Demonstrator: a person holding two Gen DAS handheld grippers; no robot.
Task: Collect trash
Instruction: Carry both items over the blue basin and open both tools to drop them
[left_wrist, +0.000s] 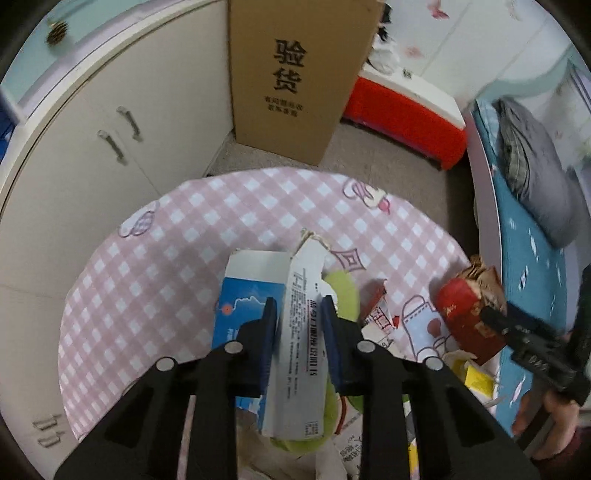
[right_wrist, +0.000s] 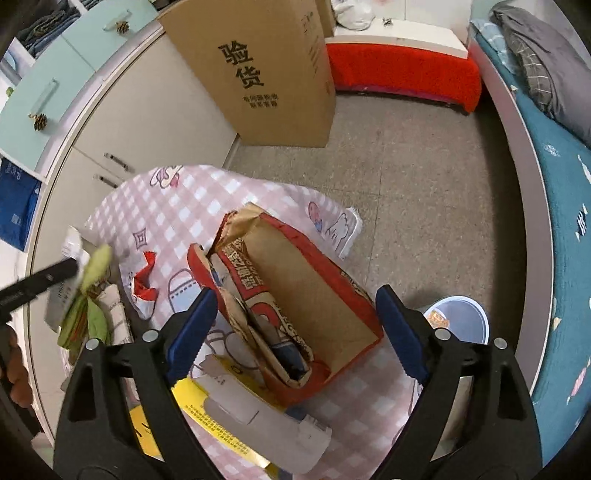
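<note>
Small bedroom with speckled grey floor (right_wrist: 424, 177)

A tall cardboard box (left_wrist: 295, 77) is standing against cream cabinet doors (left_wrist: 122, 147) at far left; a red bench (right_wrist: 402, 74) is sitting along the far wall, and a teal-covered bed (right_wrist: 561, 206) is running down the right.

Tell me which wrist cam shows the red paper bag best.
Right wrist: the red paper bag lies centred between the open right jaws, mouth open, crumpled paper inside visible. Left wrist catches it only at the frame's right edge, distorted and partly hidden behind the right gripper.
</note>
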